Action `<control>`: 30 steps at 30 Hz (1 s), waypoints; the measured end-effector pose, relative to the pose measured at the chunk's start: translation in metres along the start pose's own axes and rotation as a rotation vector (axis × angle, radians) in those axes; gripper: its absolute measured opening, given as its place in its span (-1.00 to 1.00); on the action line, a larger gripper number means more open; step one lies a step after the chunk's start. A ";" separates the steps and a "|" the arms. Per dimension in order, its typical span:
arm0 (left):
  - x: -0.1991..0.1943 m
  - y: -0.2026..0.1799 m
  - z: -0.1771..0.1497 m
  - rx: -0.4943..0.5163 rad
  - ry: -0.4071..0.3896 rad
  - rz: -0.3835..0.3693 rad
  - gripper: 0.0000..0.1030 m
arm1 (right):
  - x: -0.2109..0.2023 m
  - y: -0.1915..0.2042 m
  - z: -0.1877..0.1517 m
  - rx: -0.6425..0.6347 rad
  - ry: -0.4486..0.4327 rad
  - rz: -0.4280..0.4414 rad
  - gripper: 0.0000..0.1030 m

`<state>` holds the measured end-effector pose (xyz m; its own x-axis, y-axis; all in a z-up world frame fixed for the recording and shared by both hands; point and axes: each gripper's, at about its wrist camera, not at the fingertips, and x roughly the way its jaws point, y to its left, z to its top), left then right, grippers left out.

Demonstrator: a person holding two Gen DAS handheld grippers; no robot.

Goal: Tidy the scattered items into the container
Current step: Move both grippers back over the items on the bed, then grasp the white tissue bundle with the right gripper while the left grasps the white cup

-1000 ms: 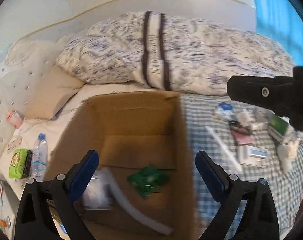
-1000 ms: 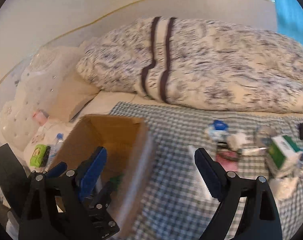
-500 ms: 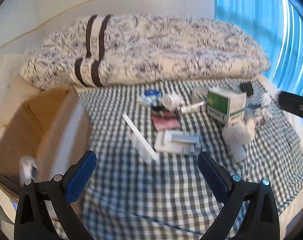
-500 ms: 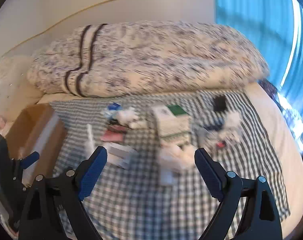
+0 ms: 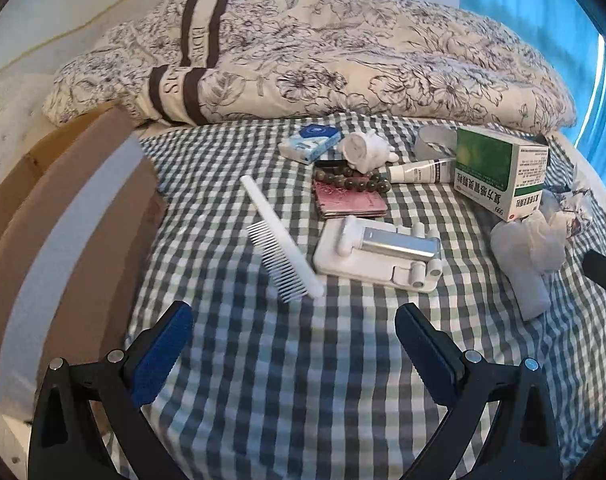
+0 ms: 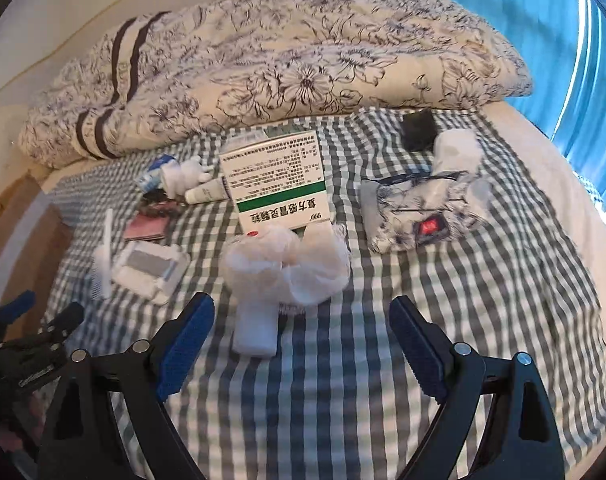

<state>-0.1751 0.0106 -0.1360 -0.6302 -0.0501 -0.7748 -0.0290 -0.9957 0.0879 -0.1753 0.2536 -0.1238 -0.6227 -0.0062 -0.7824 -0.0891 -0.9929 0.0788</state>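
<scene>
We are working over a bed (image 5: 303,380) covered with a green-and-white checked sheet, with a flowered quilt (image 5: 323,52) bunched along the far side, a pale wall behind it and a blue curtain (image 6: 543,20) hanging at the right. The cardboard box (image 5: 63,220) is sitting at the left edge of the bed, and the loose items are lying scattered on the sheet to its right, outside it.

Our left gripper (image 5: 294,350) is hovering with its jaws spread wide and holding nothing, just short of a white comb (image 5: 279,236) and a white stand (image 5: 377,254). Beyond them this view is showing a pink card holder (image 5: 349,202), a string of beads (image 5: 351,178), a tissue packet (image 5: 309,142), a small white figurine (image 5: 365,150), a tube (image 5: 419,171) and a green-and-white medicine box (image 5: 501,172).

Our right gripper (image 6: 303,330) is also hanging with jaws spread and empty, just before a white bottle wrapped in a plastic bag (image 6: 279,272). Only this view is giving us the patterned pouch (image 6: 415,212) with its red patch, the small black object (image 6: 417,130) and a white roll (image 6: 457,152) farther right. The box's interior is not showing in either view.
</scene>
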 end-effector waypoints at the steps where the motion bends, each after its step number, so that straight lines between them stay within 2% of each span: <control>1: 0.003 -0.002 0.003 0.004 -0.001 -0.001 1.00 | 0.006 0.001 0.003 -0.001 0.006 -0.001 0.73; 5: 0.012 -0.008 0.010 0.006 -0.003 -0.018 1.00 | 0.030 0.006 0.014 -0.019 0.029 0.005 0.71; 7: 0.016 -0.014 0.014 0.020 -0.008 -0.039 1.00 | 0.043 0.009 0.016 -0.027 0.050 -0.020 0.56; 8: 0.018 -0.017 0.016 0.030 -0.013 -0.043 1.00 | 0.049 0.008 0.016 -0.017 0.067 -0.019 0.17; 10: 0.021 -0.022 0.019 0.045 -0.013 -0.051 1.00 | 0.052 0.002 0.016 0.028 0.072 0.057 -0.08; 11: 0.023 -0.026 0.021 0.050 -0.011 -0.056 1.00 | 0.051 0.000 0.015 0.042 0.068 0.080 -0.55; 12: 0.025 -0.029 0.022 0.054 -0.009 -0.062 1.00 | 0.048 -0.002 0.015 0.045 0.068 0.067 -0.75; 13: 0.026 -0.032 0.022 0.057 -0.007 -0.070 1.00 | 0.045 -0.005 0.014 0.046 0.061 0.051 -0.75; 16: 0.025 -0.046 0.022 0.063 -0.005 -0.107 1.00 | 0.026 -0.018 0.011 0.088 0.019 0.092 -0.75; 19: 0.020 -0.068 0.023 0.076 -0.004 -0.162 1.00 | 0.004 -0.038 0.008 0.122 -0.026 0.066 -0.76; 23: 0.015 -0.110 0.028 0.076 0.006 -0.259 1.00 | -0.013 -0.063 0.006 0.164 -0.049 0.047 -0.75; 25: 0.018 -0.129 0.031 0.069 0.018 -0.280 1.00 | -0.016 -0.074 0.004 0.176 -0.052 0.037 -0.76; 28: 0.033 -0.156 0.032 0.079 0.071 -0.283 0.99 | -0.018 -0.086 -0.001 0.192 -0.049 0.030 -0.76; 30: 0.046 -0.171 0.027 0.092 0.125 -0.299 0.80 | -0.018 -0.094 -0.004 0.204 -0.045 0.026 -0.76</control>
<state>-0.2203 0.1804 -0.1696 -0.4833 0.2281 -0.8452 -0.2717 -0.9569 -0.1029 -0.1524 0.3465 -0.1194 -0.6606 -0.0217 -0.7504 -0.2255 -0.9477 0.2259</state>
